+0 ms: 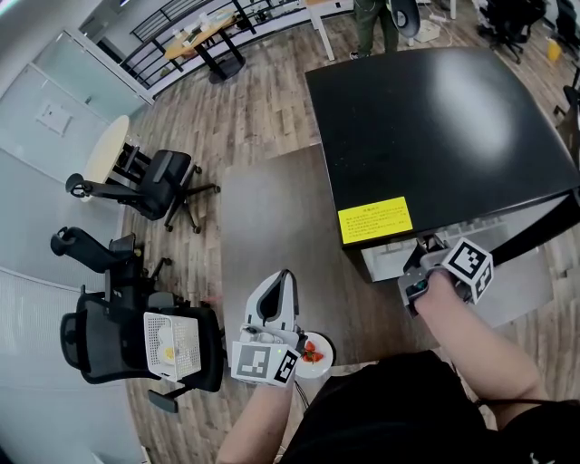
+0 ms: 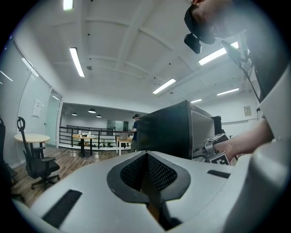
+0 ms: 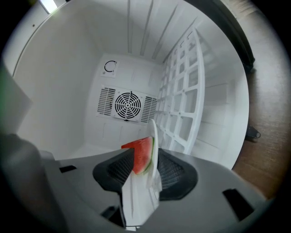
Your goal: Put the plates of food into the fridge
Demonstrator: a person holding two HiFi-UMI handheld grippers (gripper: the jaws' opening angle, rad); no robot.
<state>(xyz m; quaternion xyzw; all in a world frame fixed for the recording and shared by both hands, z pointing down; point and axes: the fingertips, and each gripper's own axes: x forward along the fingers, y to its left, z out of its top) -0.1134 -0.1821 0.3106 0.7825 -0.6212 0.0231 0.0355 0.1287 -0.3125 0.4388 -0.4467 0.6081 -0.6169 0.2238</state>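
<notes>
The black fridge (image 1: 435,136) stands open, and my right gripper (image 1: 421,276) reaches into its white inside (image 3: 68,91). Between the right gripper's (image 3: 145,157) jaws is a white plate (image 3: 154,136) carrying a watermelon slice (image 3: 142,154); the jaws stand a little apart around the plate's rim, open. My left gripper (image 1: 276,294) hovers level in front of the fridge, and in the left gripper view its (image 2: 146,173) jaws are shut, with nothing clearly held. A second white plate with red food (image 1: 317,349) lies just right of the left gripper's marker cube; what it rests on is hidden.
A round fan vent (image 3: 127,105) sits on the fridge's back wall, with a white wire rack (image 3: 182,100) to its right. A yellow label (image 1: 374,220) marks the fridge top. Office chairs (image 1: 136,344) (image 1: 163,186) and a round table (image 1: 104,149) stand to the left; a person (image 1: 376,23) stands far off.
</notes>
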